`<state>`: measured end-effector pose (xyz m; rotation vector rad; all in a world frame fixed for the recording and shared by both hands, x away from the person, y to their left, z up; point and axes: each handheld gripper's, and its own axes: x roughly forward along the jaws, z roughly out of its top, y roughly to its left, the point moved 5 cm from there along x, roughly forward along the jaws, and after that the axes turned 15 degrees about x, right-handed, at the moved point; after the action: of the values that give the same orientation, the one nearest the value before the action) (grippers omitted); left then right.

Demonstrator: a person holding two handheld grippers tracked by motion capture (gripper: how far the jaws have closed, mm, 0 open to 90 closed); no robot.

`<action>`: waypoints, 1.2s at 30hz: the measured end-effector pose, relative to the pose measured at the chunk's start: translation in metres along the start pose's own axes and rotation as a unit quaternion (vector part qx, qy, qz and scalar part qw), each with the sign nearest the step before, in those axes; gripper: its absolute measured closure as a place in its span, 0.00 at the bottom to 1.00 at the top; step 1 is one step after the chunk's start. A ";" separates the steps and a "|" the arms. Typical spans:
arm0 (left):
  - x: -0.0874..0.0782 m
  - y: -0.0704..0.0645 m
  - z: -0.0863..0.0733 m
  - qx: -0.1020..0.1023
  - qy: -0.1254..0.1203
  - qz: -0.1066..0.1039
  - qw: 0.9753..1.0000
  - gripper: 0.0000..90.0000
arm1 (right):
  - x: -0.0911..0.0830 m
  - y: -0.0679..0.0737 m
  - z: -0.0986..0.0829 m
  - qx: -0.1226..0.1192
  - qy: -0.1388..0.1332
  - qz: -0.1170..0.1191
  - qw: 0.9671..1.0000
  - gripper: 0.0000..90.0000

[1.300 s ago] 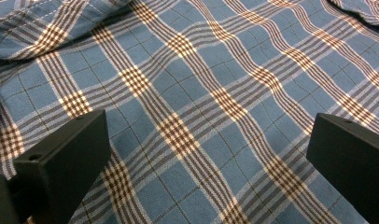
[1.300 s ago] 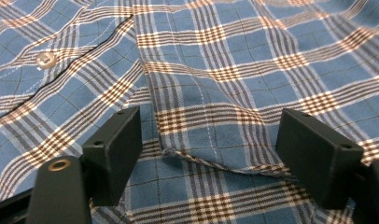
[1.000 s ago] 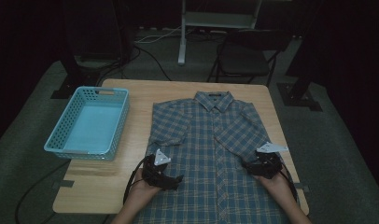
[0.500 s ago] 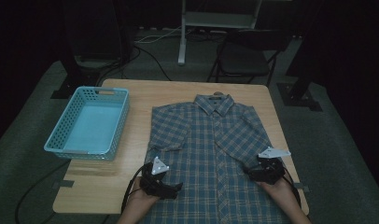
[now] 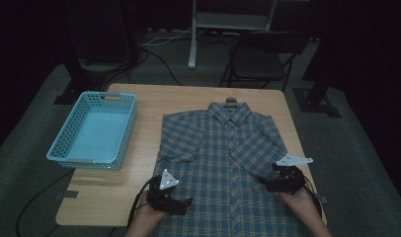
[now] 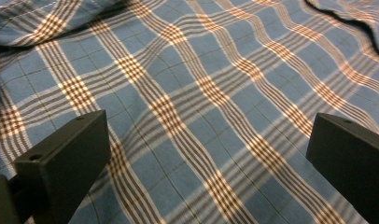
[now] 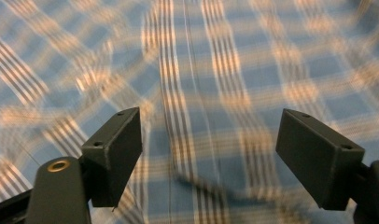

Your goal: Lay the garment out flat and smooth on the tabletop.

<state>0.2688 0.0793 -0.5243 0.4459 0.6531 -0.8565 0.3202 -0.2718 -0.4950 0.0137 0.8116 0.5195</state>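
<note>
Both grippers black: left gripper [image 5: 181, 204] and right gripper [image 5: 267, 180] with blocky rectangular jaws, small screw holes, grey triangular top plates, black trailing cables.

high view: dim, dark surroundings | left gripper view: sharp | right gripper view: motion-blurred

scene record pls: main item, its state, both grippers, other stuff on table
item: plaid shirt, short-sleeved, blue check
state: laid flat, front up, collar at the far side, hem toward the person
left gripper: jaws open, over the shirt's lower left part
right gripper: jaws open, over the shirt's lower right part; its own view is blurred
basket: light blue, empty, left of the shirt
table: wooden
</note>
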 end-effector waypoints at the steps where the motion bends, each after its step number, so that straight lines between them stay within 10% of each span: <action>1: -0.004 -0.001 0.002 0.006 -0.004 0.005 1.000 0.00 | -0.003 0.002 0.008 -0.003 -0.008 0.004 1.000 0.26; 7: -0.015 0.009 -0.002 0.000 0.005 0.012 1.000 0.00 | 0.002 0.014 0.047 -0.014 -0.022 0.034 0.999 0.29; 15: -0.026 0.028 -0.020 -0.039 0.000 0.037 0.999 0.00 | 0.060 0.029 0.072 -0.024 0.035 0.064 0.997 0.39; 36: -0.022 0.031 -0.030 -0.037 0.017 0.056 0.998 0.00 | 0.100 0.033 0.065 -0.050 0.082 0.031 0.995 0.63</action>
<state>0.2725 0.1270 -0.5277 0.4261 0.6828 -0.7183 0.4085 -0.1863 -0.5119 -0.0967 0.9466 0.6250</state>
